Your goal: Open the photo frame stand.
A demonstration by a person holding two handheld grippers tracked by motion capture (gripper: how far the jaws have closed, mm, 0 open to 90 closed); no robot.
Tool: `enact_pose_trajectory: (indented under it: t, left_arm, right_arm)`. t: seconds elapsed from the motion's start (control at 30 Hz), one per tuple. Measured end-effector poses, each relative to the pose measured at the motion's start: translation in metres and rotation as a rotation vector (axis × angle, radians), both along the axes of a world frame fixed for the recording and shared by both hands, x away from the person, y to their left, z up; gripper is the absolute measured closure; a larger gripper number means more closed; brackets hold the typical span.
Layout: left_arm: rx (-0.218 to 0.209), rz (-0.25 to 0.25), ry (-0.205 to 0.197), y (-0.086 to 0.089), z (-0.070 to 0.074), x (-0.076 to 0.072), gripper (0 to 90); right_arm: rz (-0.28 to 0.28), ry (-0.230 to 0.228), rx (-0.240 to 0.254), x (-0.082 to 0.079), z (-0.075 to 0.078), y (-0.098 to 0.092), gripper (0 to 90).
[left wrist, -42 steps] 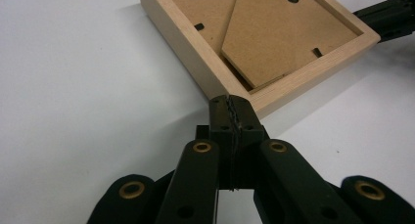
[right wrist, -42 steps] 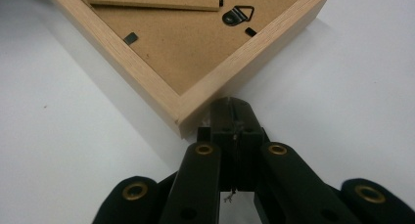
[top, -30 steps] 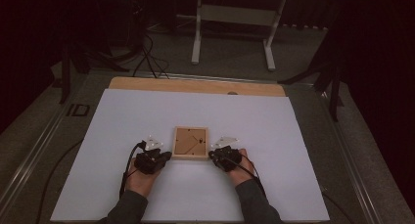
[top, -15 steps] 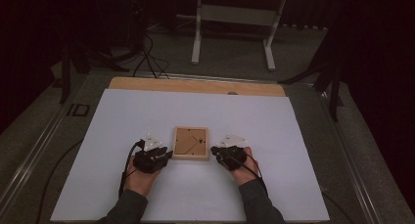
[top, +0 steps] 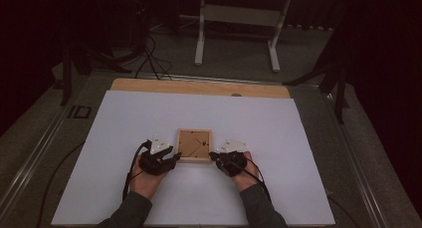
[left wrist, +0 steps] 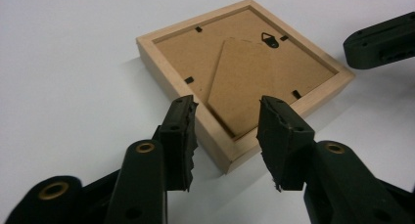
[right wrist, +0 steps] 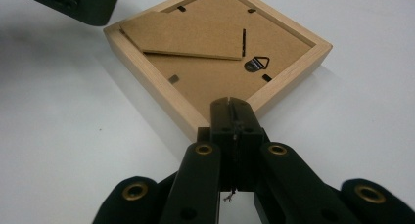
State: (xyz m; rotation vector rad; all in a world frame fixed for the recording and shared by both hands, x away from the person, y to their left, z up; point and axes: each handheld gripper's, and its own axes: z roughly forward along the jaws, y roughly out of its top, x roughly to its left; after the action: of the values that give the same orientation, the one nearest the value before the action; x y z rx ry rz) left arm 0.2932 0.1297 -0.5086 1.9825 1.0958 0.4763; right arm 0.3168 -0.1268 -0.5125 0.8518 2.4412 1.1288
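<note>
Left gripper has just been opening its jaws, now spread by a corner of the wooden picture frame without pinching it. Right gripper is pressed together, its tip at the frame's other near corner. Face down, the frame lies near the white table's front edge.

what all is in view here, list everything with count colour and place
picture frame: 1, light wood with brown backing, face down mid-sheet between the tools
hanger: 1, dark metal, on the backing
fold-out stand: 1, brown board, flat on the backing
sheet: 1, white, covering the table
table: 1, wood edge at the far side
white stand: 1, on the floor beyond
left tool: 1, black, jaws just opened, straddling a frame corner
right tool: 1, black, shut at a frame corner
hands: 2, near edge
</note>
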Motion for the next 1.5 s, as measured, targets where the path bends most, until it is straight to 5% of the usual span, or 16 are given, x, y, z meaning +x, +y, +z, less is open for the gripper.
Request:
enact_pose_trajectory:
  t: [1.5]
  left_arm:
    - [0.052, -0.06, 0.038, -0.029, -0.008, 0.03, 48.5]
  right_arm:
    - [0.015, 0.017, 0.035, 0.002, -0.003, 0.003, 89.6]
